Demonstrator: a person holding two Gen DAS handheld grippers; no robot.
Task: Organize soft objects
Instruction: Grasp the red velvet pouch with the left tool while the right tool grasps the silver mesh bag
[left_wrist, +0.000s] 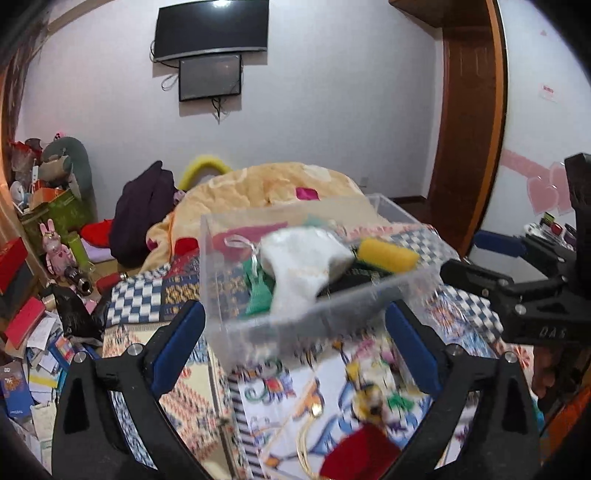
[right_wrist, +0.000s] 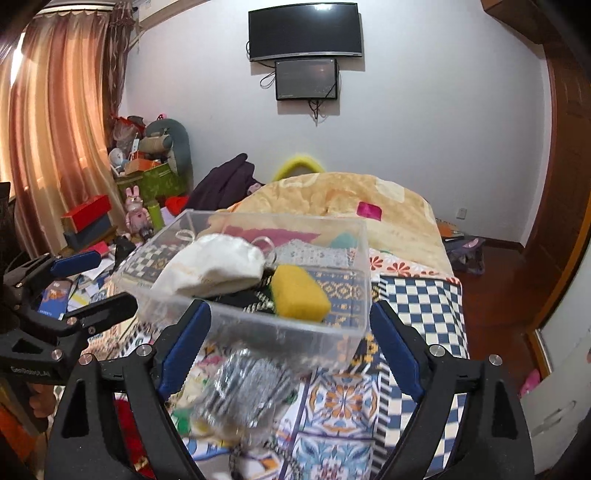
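Left wrist view: the left claw (left_wrist: 295, 332) stands wide open and holds nothing, its blue pads either side of the clear plastic box (left_wrist: 391, 291) on the patterned bedspread (left_wrist: 140, 299). In the box lie a white sock (left_wrist: 303, 266), a yellow sponge (left_wrist: 388, 254) and a green cloth (left_wrist: 258, 291).

Right wrist view: the right claw (right_wrist: 290, 336) is likewise wide open and empty, with the box just ahead, sock and sponge side by side inside it
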